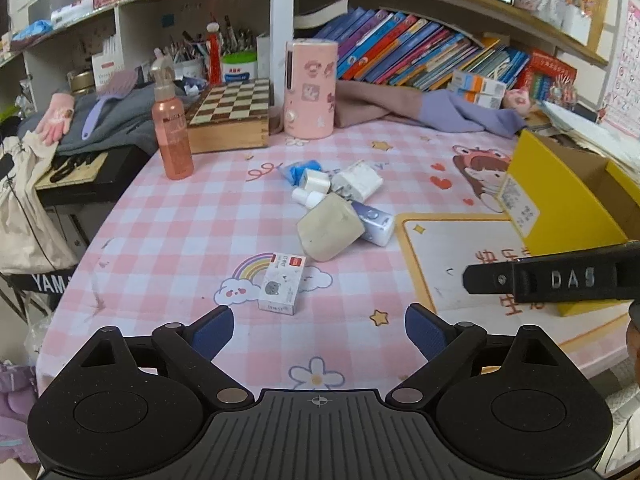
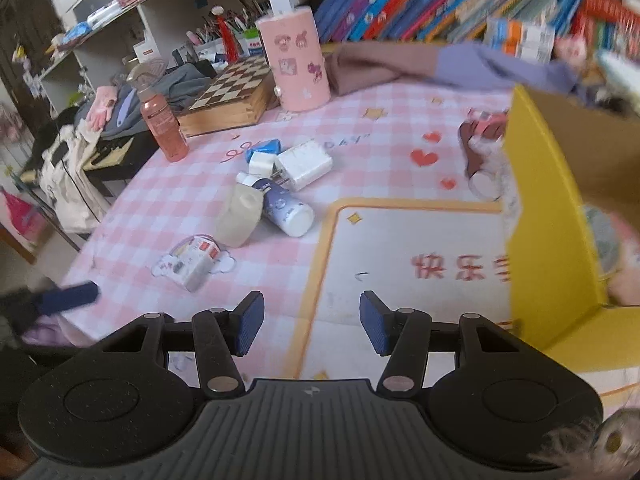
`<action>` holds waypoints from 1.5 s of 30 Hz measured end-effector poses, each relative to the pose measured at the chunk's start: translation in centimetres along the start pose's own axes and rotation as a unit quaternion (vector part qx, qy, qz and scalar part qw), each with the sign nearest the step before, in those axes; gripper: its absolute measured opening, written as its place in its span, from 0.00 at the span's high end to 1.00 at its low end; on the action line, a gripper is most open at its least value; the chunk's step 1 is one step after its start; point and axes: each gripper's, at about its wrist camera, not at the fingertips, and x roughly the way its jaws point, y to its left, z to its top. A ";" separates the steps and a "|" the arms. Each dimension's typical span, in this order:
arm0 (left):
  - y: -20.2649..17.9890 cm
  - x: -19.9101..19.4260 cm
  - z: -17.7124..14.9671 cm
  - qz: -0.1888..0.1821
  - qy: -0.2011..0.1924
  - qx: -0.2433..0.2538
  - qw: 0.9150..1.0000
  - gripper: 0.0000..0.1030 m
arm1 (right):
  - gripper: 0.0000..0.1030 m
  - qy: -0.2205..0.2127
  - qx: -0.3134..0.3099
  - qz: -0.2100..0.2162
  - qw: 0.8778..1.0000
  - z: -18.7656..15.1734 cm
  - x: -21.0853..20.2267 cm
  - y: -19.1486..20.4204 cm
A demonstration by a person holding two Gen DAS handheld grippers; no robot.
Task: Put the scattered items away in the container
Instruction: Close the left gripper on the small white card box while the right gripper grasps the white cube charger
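Both tongs hang above the counter (image 1: 168, 216), which wears a pink-and-white checked cloth, and neither grips anything. Left tongs (image 1: 319, 330): blue-padded jaws spread wide, only cloth showing between them. Right tongs (image 2: 312, 328): jaws partly apart, empty, poised over the white panel with an orange border (image 2: 400, 240) printed on the cloth.

Just ahead of the left tongs lies a small white cardboard packet with a red label (image 1: 282, 283), flat on a rainbow print. Beyond it sits a loose cluster, pieces touching: a beige rounded pouch (image 1: 328, 227), a white bottle with a purple-blue label (image 2: 285, 208) lying on its side against the pouch, a white plug adapter (image 2: 304, 166), a smaller white cube-shaped plug (image 2: 262, 163) and a blue wrapped item (image 2: 262, 147).

An open yellow cardboard box (image 2: 548, 208), the container, stands at the right of the counter, well apart from the cluster. Some soft contents show inside; blur hides what they are.
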 end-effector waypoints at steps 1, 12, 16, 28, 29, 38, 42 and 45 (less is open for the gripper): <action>0.0 0.4 0.1 0.002 0.003 -0.001 1.000 0.11 | 0.51 0.006 0.011 0.009 1.000 0.3 0.5 -0.2; 1.2 4.3 1.2 0.030 0.027 -0.003 0.999 0.14 | 0.53 0.039 0.079 0.085 0.992 3.3 5.1 -0.5; 1.3 5.2 1.7 0.029 0.030 0.005 0.999 0.15 | 0.53 0.051 0.093 0.105 0.989 4.2 6.9 -0.2; 2.2 9.0 3.0 0.025 0.067 0.010 0.997 0.47 | 0.53 0.073 0.109 0.128 0.983 6.6 10.8 0.1; 2.3 9.3 3.0 0.023 0.071 0.008 0.997 0.48 | 0.53 0.075 0.107 0.130 0.983 6.7 10.9 0.2; 2.6 10.1 3.3 0.023 0.072 0.007 0.997 0.68 | 0.53 0.093 0.107 0.146 0.979 7.3 12.5 0.3; 3.0 10.2 3.4 0.022 0.070 0.001 0.997 0.72 | 0.57 0.098 0.111 0.151 0.977 7.5 13.0 0.4; 2.9 10.2 3.3 0.021 0.071 0.002 0.997 0.73 | 0.73 0.104 0.115 0.156 0.975 7.5 13.2 0.4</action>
